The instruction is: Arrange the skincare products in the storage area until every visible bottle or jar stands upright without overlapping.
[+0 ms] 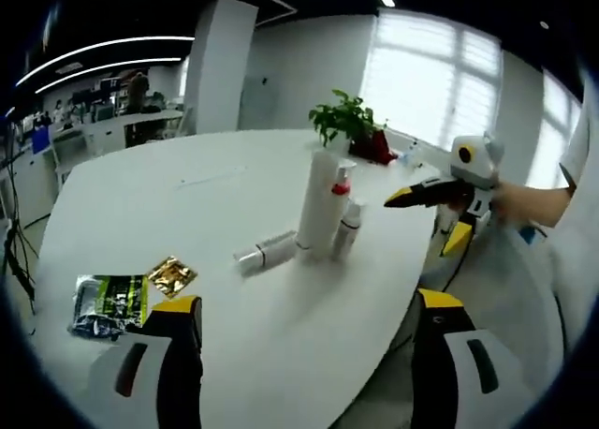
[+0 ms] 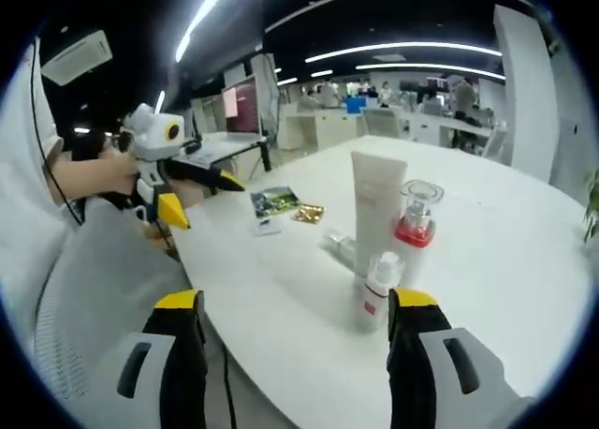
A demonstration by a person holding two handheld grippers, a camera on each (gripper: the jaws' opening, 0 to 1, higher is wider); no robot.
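- Table point(image 1: 234, 260): smooth white top, faint sheen.
- Tall tube point(image 1: 316, 204): matt white plastic.
- Gold sachet point(image 1: 172, 275): shiny crinkled foil.
- Pump bottle point(image 2: 414, 218): clear glossy cap.

three upright skincare bottles point(image 1: 328, 214), one white bottle point(image 1: 265, 253) lying beside them

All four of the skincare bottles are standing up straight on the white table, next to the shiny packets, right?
Not quite. Three stand upright: the tall white tube, the clear pump bottle with a red collar and the small white bottle with a red label. The fourth, a white-and-grey bottle, lies on its side on the white table, as the left gripper view shows.
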